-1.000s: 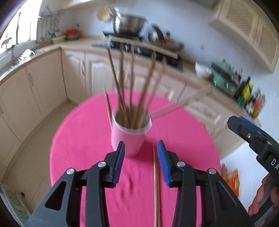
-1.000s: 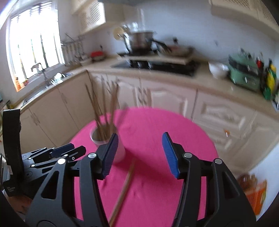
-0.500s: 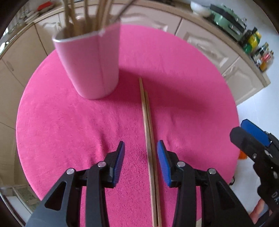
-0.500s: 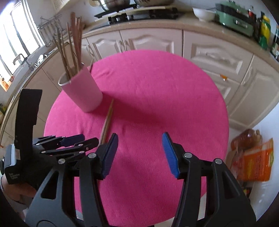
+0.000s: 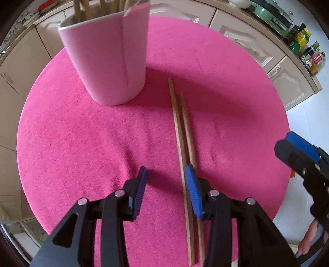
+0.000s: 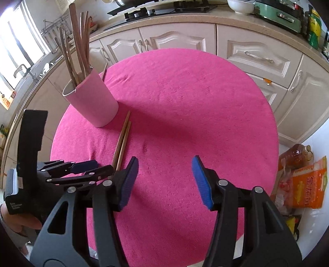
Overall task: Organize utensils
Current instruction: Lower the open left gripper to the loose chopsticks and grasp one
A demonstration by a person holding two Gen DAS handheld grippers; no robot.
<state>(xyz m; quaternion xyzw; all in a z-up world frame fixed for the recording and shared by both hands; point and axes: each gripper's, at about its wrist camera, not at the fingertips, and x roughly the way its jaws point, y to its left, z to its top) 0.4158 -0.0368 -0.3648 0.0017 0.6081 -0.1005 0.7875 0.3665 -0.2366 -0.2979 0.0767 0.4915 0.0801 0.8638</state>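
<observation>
Two wooden chopsticks (image 5: pixel 181 139) lie side by side on the pink tablecloth (image 5: pixel 82 143), just right of a pink cup (image 5: pixel 111 61) that holds several more chopsticks (image 6: pixel 78 51). My left gripper (image 5: pixel 165 172) points steeply down over the near part of the pair. Its jaws are opening; one stick lies just inside the right pad (image 5: pixel 192 189), the other runs beneath it, and neither is pressed. My right gripper (image 6: pixel 164 164) hangs open over bare cloth with nothing between its fingers. In the right wrist view the pair of chopsticks (image 6: pixel 122 139), the cup (image 6: pixel 92 102) and the left gripper (image 6: pixel 103 167) sit to its left.
Cream kitchen cabinets (image 6: pixel 257 57) and a counter with a hob (image 6: pixel 164 9), a white bowl (image 6: pixel 240 6) and bottles (image 5: pixel 304 47) curve around the round table. On the floor at the right stand an orange bag (image 6: pixel 306 184) and an oil bottle (image 6: pixel 296 156).
Both grippers have come down toward the table and tipped to look down at it. The left one now straddles the near part of the lying chopsticks.
</observation>
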